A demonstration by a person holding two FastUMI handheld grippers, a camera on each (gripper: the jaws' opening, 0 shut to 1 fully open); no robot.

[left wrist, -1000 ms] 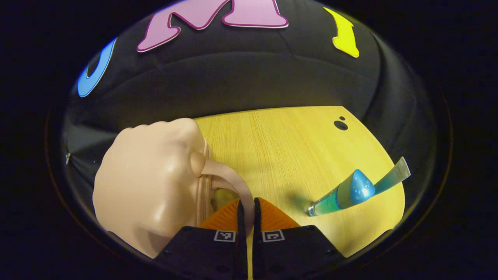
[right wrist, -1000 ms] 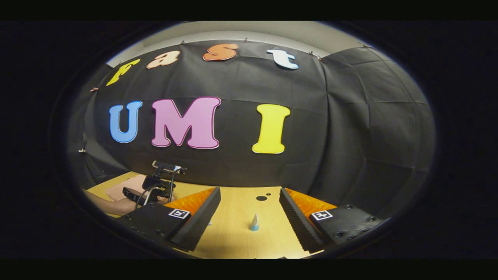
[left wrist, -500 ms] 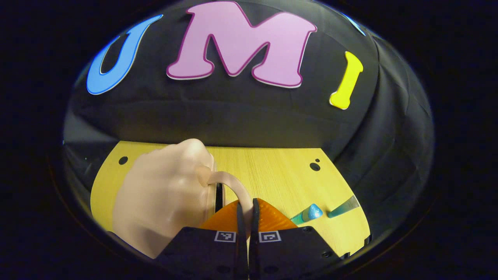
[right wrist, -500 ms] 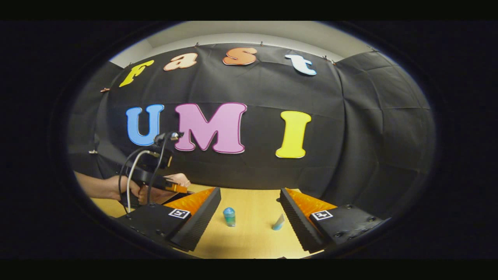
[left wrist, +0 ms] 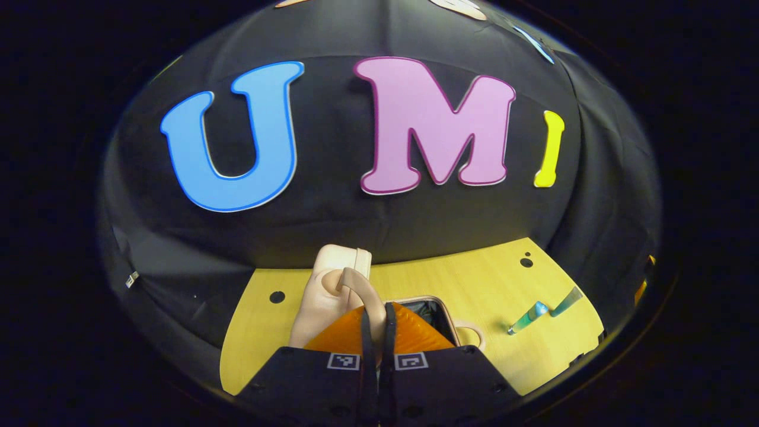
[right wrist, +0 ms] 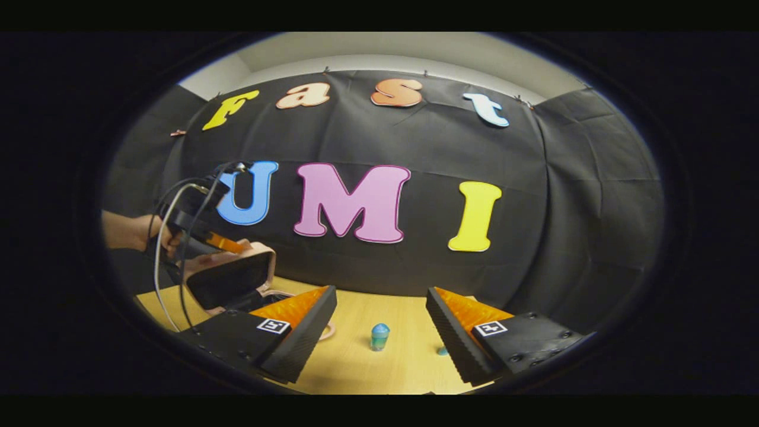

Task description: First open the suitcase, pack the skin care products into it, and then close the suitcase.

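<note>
My left gripper (left wrist: pixel 375 308) is shut on the curved handle (left wrist: pixel 354 283) of the beige suitcase lid (left wrist: pixel 325 290). The lid stands tilted up. Below it the suitcase base (left wrist: pixel 452 323) shows a dark lining. In the right gripper view the left gripper (right wrist: pixel 224 243) holds the raised lid (right wrist: pixel 228 279) at the left, with a hand (right wrist: pixel 133 231) behind it. A teal tube with a blue cap (left wrist: pixel 526 316) (right wrist: pixel 379 336) and a second teal tube (left wrist: pixel 564 298) (right wrist: pixel 443 351) lie on the table. My right gripper (right wrist: pixel 380 299) is open above the table, the capped tube between and beyond its fingers.
The yellow wooden table (left wrist: pixel 480 279) has small round holes near its back corners (left wrist: pixel 526 261) (left wrist: pixel 277 296). The black cloth wall stands close behind the table. Cables (right wrist: pixel 169 237) hang from the left gripper.
The left gripper has risen with the handle and swung the suitcase lid up, baring the dark inside. The right gripper stayed open and drifted a little.
</note>
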